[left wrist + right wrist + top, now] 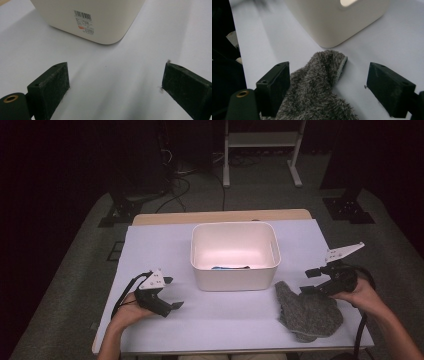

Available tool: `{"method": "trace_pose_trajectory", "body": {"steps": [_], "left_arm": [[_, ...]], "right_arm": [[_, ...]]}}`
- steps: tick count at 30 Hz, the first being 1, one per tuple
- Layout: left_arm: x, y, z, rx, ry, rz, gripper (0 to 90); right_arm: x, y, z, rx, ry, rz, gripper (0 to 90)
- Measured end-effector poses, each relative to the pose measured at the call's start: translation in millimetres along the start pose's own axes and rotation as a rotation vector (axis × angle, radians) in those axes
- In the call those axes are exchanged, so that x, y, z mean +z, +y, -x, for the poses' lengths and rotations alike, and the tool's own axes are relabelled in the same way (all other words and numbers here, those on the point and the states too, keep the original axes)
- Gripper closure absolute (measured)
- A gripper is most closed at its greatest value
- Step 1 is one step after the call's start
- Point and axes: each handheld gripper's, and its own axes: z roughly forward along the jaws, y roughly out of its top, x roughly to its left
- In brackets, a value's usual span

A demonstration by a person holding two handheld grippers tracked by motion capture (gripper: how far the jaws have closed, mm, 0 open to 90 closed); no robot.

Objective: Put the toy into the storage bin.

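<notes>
My right hand-held gripper (328, 87) hangs open over the grey fuzzy cloth (307, 312), ungrasped on the desk (150, 250) beside the white bin (234, 255); left hand-held gripper (172, 292) open, empty.

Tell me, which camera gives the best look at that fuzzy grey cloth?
The high view: the whole grey cloth lies right of the white bin. The right gripper view shows only its near part, close up between open jaws. The left gripper view looks at the bin and table.
</notes>
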Motion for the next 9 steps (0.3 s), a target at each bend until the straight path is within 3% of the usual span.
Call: {"method": "trace_pose_trajectory", "body": {"steps": [9], "left_arm": [[0.7, -1.5, -1.4, -0.012, 0.001, 0.017, 7.0]], "right_arm": [[7.4, -9.3, -2.0, 0.004, -0.013, -0.001, 17.5]]}}
